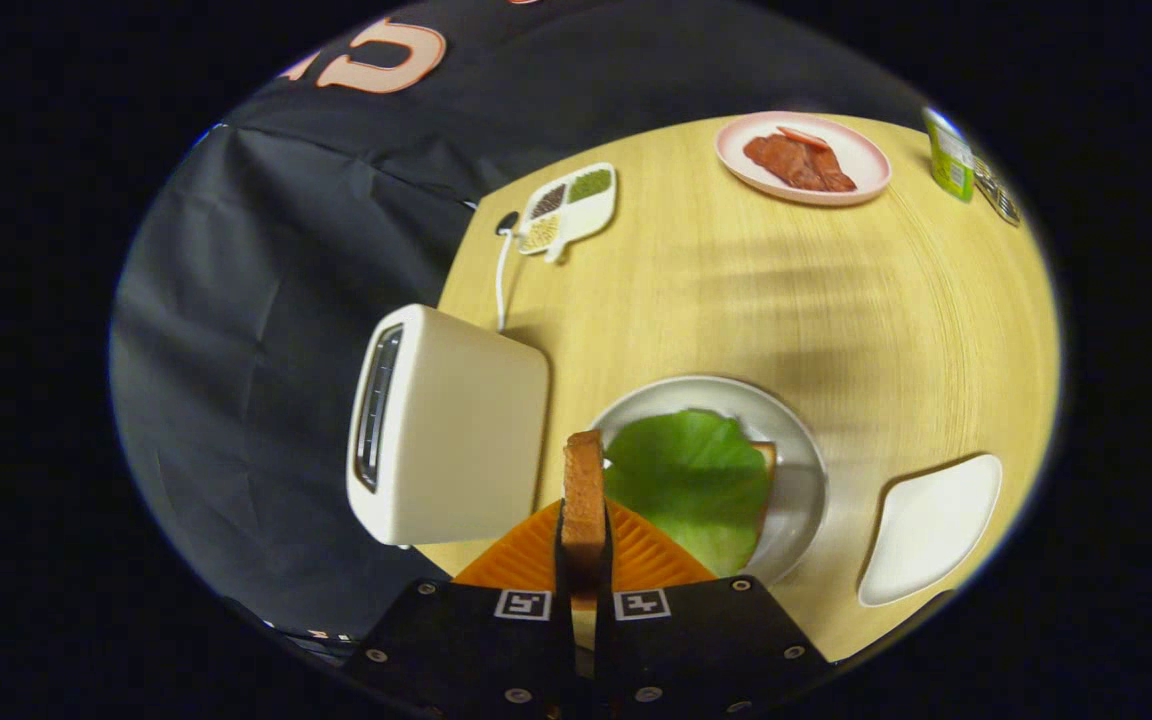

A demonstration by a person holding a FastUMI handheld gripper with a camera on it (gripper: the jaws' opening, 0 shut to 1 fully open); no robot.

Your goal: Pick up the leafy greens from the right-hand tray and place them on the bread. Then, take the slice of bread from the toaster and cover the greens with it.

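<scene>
toasted brown slice of bread stands on edge, pinched between the two fingers of the gripper, both pressing on its sides. just beyond and beside it, the leafy greens lie on the bread in the grey plate. toaster stands near the gripped slice on the wooden table. white tray lies beside the plate.
</scene>
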